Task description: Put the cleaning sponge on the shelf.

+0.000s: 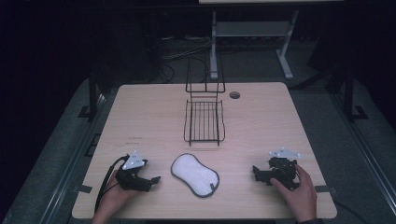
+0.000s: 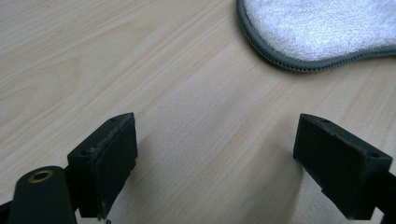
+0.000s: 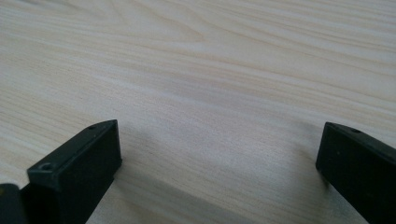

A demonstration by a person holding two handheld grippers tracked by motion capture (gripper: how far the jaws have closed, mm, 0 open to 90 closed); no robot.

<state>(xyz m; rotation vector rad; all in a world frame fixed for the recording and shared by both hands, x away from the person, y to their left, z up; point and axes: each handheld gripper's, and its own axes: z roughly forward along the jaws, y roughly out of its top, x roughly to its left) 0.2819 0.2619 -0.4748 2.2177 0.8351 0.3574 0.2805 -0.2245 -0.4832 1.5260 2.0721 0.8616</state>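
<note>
Both claws rest on the wooden table [image 1: 140, 116] with jaws spread wide and nothing between them, so this looks like the start, before any grasp. The white pad [image 1: 195, 174] lies flat just inward of the left gripper [image 1: 154, 179] and well apart from the right gripper [image 1: 256, 171]. Next, I judge, the left gripper must slide to the pad's grey edge and pinch it. A black wire rack [image 1: 204, 122] stands beyond the pad; the room around is dark
</note>
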